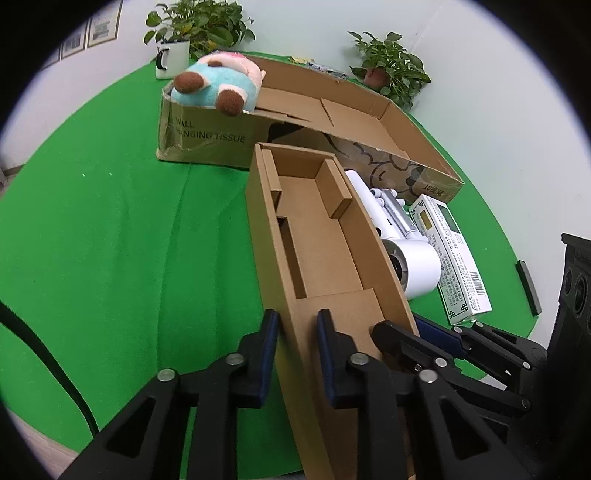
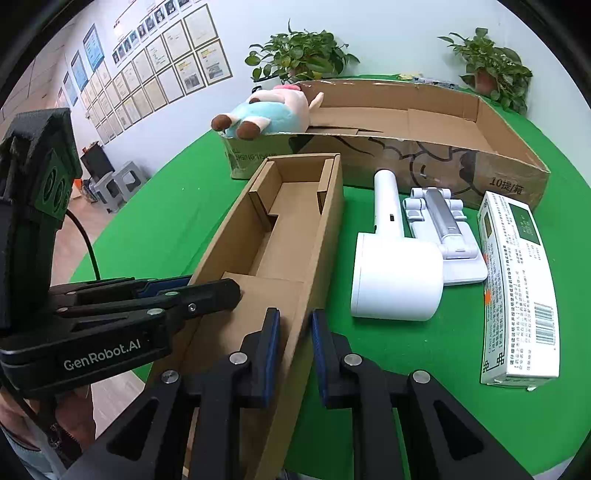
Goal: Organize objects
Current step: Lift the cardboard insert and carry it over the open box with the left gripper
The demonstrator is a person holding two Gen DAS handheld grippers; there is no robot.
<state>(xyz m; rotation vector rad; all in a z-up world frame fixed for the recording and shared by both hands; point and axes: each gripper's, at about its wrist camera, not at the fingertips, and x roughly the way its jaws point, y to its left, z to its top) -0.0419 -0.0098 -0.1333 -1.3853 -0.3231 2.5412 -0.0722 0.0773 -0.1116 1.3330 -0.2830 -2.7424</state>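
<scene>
We see our left gripper [image 1: 295, 354] at the near end, its two blue-padded fingers [image 1: 269, 332] set a little apart, straddling a thin cardboard wall. Our right gripper [image 2: 293, 347] sits just to its right, jaws likewise narrowly parted around the opposite wall. The two point the same way, side by side, tips level and close together.

Framed certificates [image 2: 159, 70] are hanging in rows on the white wall [image 2: 388, 33]. Two potted plants [image 2: 299, 55] are sitting at the green worktop's [image 2: 155, 206] far edge, and grey stools [image 2: 118, 184] are standing on the wooden floor [image 2: 79, 221].
</scene>
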